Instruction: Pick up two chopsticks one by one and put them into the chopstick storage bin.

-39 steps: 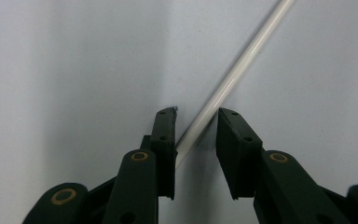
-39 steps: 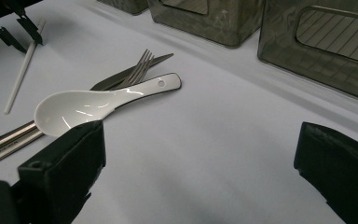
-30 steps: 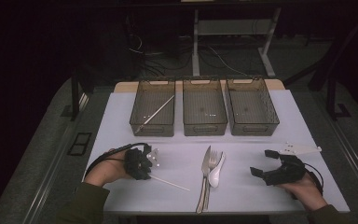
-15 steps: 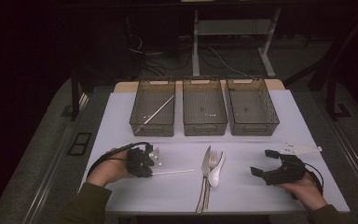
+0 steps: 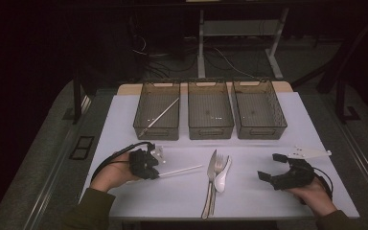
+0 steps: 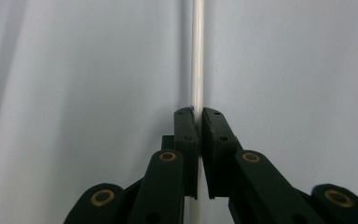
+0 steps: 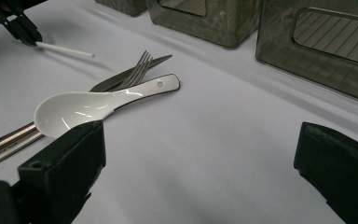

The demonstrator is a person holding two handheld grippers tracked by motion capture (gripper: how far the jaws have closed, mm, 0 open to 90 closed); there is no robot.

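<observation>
left tool [image 5: 159, 167]: clenched on white stick [image 5: 182, 170]; jaws just closed in on it w/ stick between pads; seen close in left gripper view, stick [image 6: 197, 70] pinched near its end, rest running straight out ahead over the surface [image 5: 249, 191]
right tool [image 5: 272, 167]: released, jaws wide apart, nothing between; resting low on surface at right, near spoon [image 7: 88, 105]
stick loc: lying flat on white surface, front left, between left tool & cutlery pile; far tip just short of knife [image 5: 210, 179]
cutlery: knife, fork [image 5: 219, 165], white spoon [image 5: 223, 175] bunched mid-front, touching/overlapping
bins: 3 dark bins at back; left bin [image 5: 157, 111] already has a similar stick [image 5: 160, 116]; mid bin [image 5: 210, 110] & right bin [image 5: 258, 109] look empty
risk 1: grip is near one end; long free end prob. droops or pivots on lift; thin round stick could roll out of pads
risk 2: swinging free end may catch knife/fork & scatter pile
risk 3: bin is narrow; stick held crosswise could hit rim & bounce out; needs lining up w/ bin length
risk 4: pads low on surface; scraping cloth on lift poss.
</observation>
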